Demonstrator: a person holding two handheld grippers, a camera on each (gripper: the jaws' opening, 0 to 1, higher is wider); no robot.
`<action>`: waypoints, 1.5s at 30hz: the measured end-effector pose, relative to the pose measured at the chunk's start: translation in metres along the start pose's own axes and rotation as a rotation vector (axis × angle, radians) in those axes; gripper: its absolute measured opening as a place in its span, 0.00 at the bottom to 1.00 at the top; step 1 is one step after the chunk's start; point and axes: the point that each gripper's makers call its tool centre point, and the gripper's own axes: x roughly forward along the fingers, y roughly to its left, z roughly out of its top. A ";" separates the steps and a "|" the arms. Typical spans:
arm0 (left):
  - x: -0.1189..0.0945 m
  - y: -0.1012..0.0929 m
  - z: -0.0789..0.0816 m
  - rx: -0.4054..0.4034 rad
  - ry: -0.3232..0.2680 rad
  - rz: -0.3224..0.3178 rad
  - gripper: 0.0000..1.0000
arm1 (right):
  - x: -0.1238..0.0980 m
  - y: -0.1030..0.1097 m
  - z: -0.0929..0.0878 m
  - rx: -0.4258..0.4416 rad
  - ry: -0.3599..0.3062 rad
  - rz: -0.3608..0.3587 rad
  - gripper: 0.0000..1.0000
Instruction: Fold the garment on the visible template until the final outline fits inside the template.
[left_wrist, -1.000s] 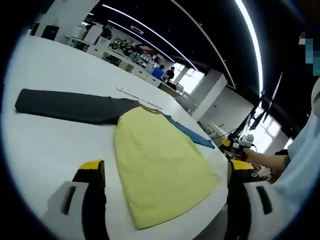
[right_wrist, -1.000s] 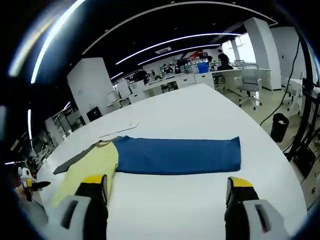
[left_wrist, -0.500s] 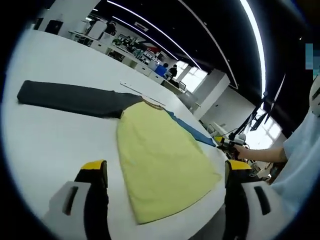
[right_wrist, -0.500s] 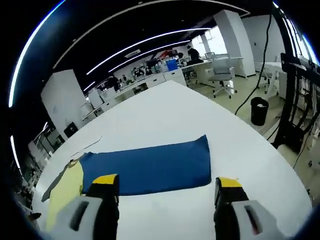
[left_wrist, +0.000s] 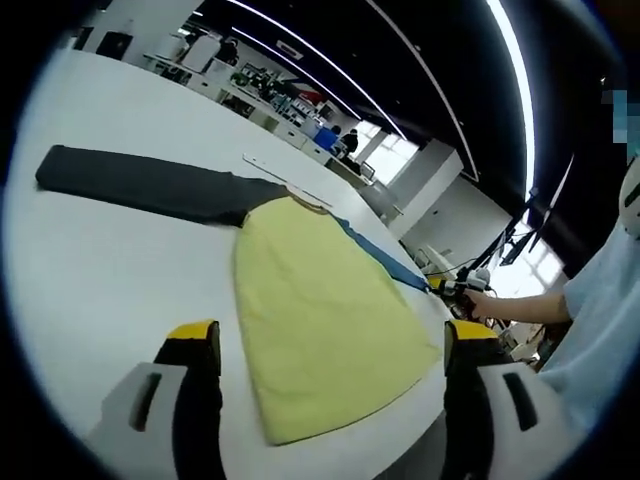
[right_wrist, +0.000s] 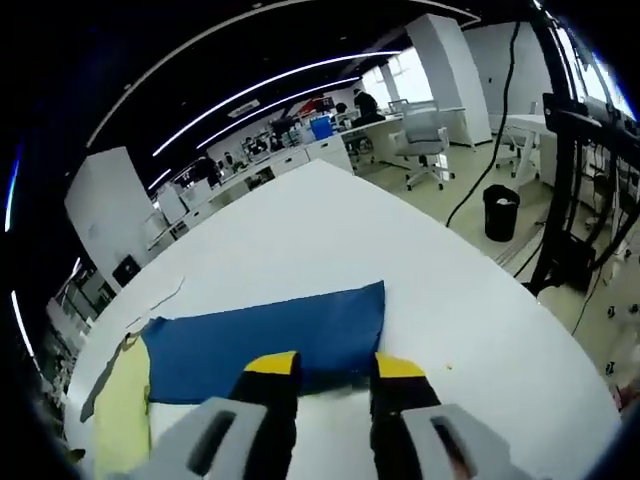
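A long-sleeved garment lies flat on the white table (left_wrist: 90, 290). Its body (left_wrist: 320, 310) is yellow, one sleeve (left_wrist: 140, 185) is dark grey and the other sleeve (left_wrist: 385, 262) is blue. My left gripper (left_wrist: 330, 335) hovers open over the table near the yellow hem, holding nothing. In the right gripper view the blue sleeve (right_wrist: 260, 330) stretches sideways, with the yellow body (right_wrist: 120, 420) at the left. My right gripper (right_wrist: 335, 365) is low at the sleeve's near edge close to the cuff, jaws narrowed but apart. A hand holds that gripper (left_wrist: 447, 286) at the table's right edge.
A thin white strip (left_wrist: 285, 172) lies on the table beyond the collar. The table edge (right_wrist: 500, 290) curves close on the right, with office chairs (right_wrist: 425, 140), a black bin (right_wrist: 497, 205) and hanging cables (right_wrist: 560, 200) past it. The person's light sleeve (left_wrist: 600, 320) is at the right.
The right gripper has moved in low toward the blue sleeve's cuff end and its jaws have narrowed a lot. The left gripper has barely shifted and stays open.
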 end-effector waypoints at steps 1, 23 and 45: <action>0.000 0.000 -0.001 -0.002 0.000 0.000 0.89 | 0.000 -0.001 0.002 0.006 -0.007 -0.001 0.14; -0.005 -0.009 0.003 -0.011 -0.044 -0.004 0.87 | -0.014 0.056 0.046 0.000 -0.041 0.117 0.00; -0.021 -0.010 0.021 0.077 -0.117 0.005 0.83 | 0.013 0.234 0.031 -0.160 0.098 0.495 0.00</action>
